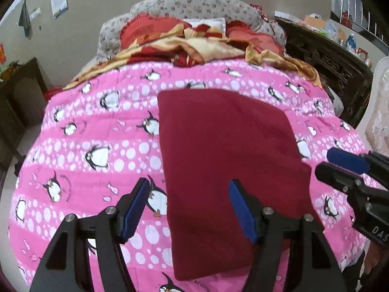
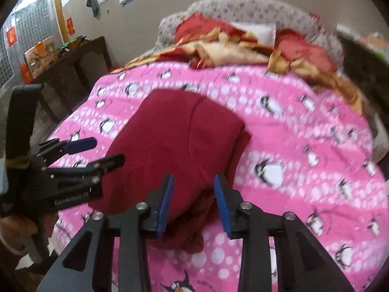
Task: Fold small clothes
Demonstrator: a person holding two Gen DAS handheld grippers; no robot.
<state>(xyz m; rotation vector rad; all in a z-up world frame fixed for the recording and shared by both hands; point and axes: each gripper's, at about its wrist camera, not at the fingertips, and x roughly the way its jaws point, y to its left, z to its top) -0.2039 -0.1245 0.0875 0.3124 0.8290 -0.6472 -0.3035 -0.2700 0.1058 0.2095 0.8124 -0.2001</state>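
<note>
A dark red garment (image 1: 226,165) lies folded into a long rectangle on the pink penguin quilt (image 1: 92,131). In the right wrist view the garment (image 2: 175,146) shows a centre seam and layered edges on its right side. My left gripper (image 1: 188,189) is open, just above the garment's near left edge; it also shows in the right wrist view (image 2: 104,150) at the left. My right gripper (image 2: 193,185) is open over the garment's near end, with red cloth between its blue pads but not pinched. In the left wrist view the right gripper (image 1: 325,160) sits at the garment's right edge.
A crumpled red and gold blanket (image 1: 184,46) and red pillows lie at the head of the bed by the floral headboard (image 1: 194,4). Dark wooden furniture (image 1: 325,58) stands right of the bed, a dark cabinet (image 2: 70,73) left.
</note>
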